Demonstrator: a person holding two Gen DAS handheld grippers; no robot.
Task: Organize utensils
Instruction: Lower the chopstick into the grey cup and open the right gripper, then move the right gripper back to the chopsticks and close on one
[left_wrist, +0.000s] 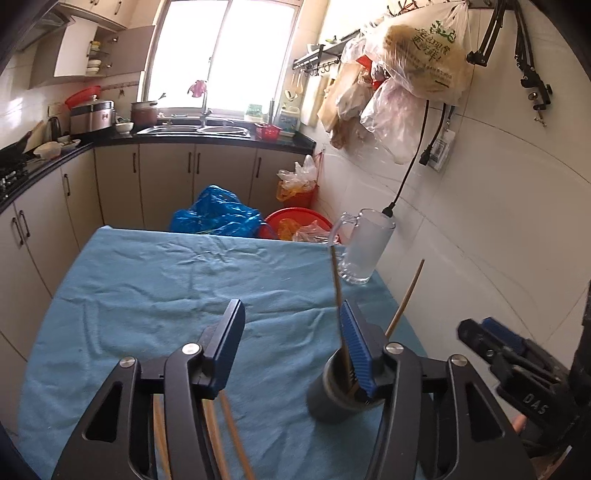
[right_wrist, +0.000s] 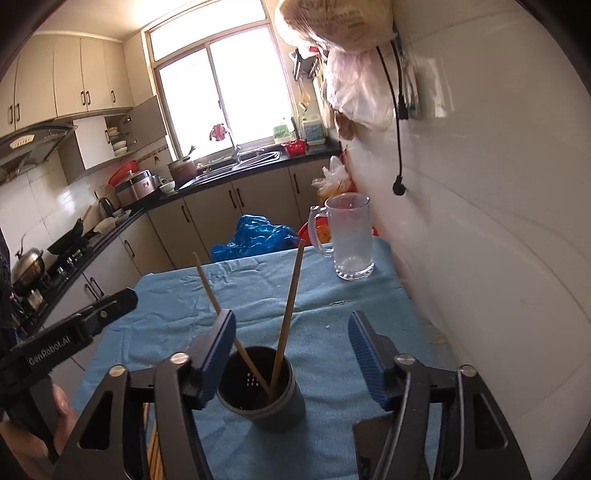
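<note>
A dark grey utensil holder (right_wrist: 280, 406) stands on the blue cloth with two wooden chopsticks (right_wrist: 291, 302) leaning apart in it. My right gripper (right_wrist: 291, 321) is open just above and behind the holder; its pads press on nothing. In the left wrist view the same holder (left_wrist: 325, 398) sits partly behind my left gripper's right finger (left_wrist: 356, 343), with a chopstick (left_wrist: 337, 280) rising past it. My left gripper (left_wrist: 291, 314) is open and holds nothing. Several more chopsticks (left_wrist: 231, 435) lie on the cloth beneath it. The right gripper (left_wrist: 491, 339) shows at the right edge.
A frosted glass mug (right_wrist: 351, 236) stands at the table's far right corner, close to the white wall. The blue cloth (left_wrist: 147, 277) covers the table. A paper clip (right_wrist: 338, 303) lies on it. Blue and red bags and a basin sit on the floor beyond.
</note>
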